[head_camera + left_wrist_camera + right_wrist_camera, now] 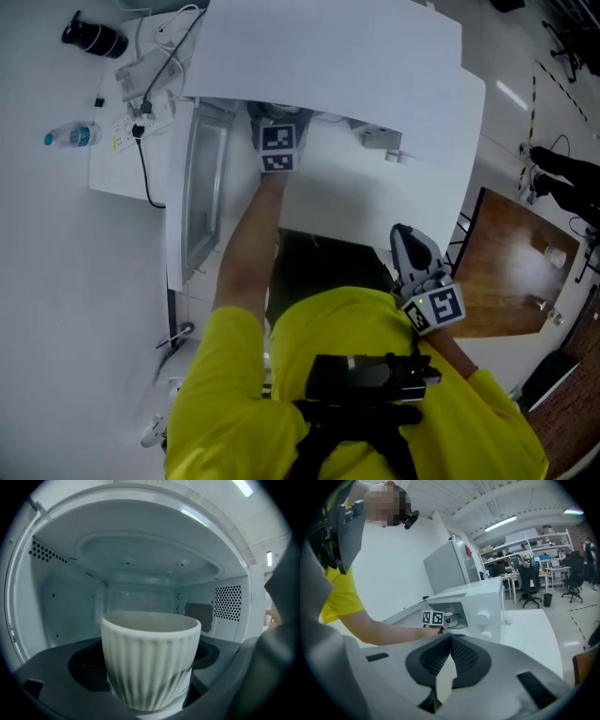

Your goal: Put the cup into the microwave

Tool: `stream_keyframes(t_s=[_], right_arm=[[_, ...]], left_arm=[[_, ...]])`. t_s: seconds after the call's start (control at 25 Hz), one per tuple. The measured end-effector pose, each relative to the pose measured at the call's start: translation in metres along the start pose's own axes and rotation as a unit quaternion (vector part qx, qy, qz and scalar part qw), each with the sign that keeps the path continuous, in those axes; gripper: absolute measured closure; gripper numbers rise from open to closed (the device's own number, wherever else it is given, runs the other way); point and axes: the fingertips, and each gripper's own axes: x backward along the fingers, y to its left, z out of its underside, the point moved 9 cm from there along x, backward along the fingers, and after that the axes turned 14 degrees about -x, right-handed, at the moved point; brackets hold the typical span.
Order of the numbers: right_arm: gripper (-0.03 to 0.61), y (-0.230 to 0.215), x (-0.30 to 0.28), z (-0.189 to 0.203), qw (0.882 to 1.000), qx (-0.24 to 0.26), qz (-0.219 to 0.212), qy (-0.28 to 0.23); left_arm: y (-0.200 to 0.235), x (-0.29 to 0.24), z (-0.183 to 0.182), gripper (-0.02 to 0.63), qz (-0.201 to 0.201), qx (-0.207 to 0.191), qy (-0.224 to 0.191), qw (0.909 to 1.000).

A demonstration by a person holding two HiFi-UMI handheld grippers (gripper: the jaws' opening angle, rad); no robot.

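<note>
Gripping the cup (149, 660) inside the microwave (61, 602): left gripper (277, 148) (right gripper (450, 637) seemingly closed).

- Plastic water bottle (70, 137) lying flat, upper left of head view.
- Black cylindrical object (94, 39), top left corner.
- Brown wooden table (516, 281), right edge.
- Black office chairs (529, 585), upper right of right gripper view.

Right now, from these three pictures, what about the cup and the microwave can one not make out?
- Cup base: in the left gripper view the cup is cut off by the bottom edge and the left claw, so whether it touches the microwave floor is unclear.
- Cup contents: same view, the rim hides the inside.
- Head view: the microwave's top hides the cup entirely.
- Right gripper view: cup too small to find.
</note>
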Motion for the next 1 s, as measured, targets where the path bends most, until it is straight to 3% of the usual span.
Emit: stream_keyframes(t_s=[0.36,0.44,0.56,0.68,0.76,0.88,0.96,1.0], right_arm=[[0.574,-0.013,0.000,-0.009,0.999,0.002,0.028,-0.020],[0.574,-0.012,-0.001,-0.011,0.999,0.003,0.027,-0.027],[0.574,-0.006,0.002,-0.025,0.999,0.012,0.021,-0.041],[0.574,0.008,0.005,-0.051,0.997,0.025,0.006,-0.068],[0.574,0.020,0.010,-0.072,0.995,0.032,-0.012,-0.097],[0.575,0.038,0.023,-0.103,0.988,0.044,-0.021,-0.148],[0.575,0.048,0.033,-0.122,0.982,0.043,-0.023,-0.180],[0.575,0.053,0.037,-0.131,0.980,0.041,-0.025,-0.194]], left_arm=[[0.003,-0.004,0.004,0.135,-0.023,0.015,-0.003,0.9996],[-0.003,0.018,0.006,0.095,-0.024,0.020,0.005,0.9995],[-0.030,0.085,0.007,0.109,-0.001,0.058,0.010,0.9983],[-0.050,0.180,-0.019,0.300,0.026,0.098,0.012,0.9948],[-0.046,0.242,-0.052,0.611,0.028,0.120,0.032,0.9918],[-0.025,0.296,-0.118,0.611,0.018,0.079,0.028,0.9964],[-0.004,0.311,-0.160,0.611,-0.005,0.042,-0.002,0.9991],[0.008,0.314,-0.177,0.611,-0.017,0.047,-0.023,0.9985]])
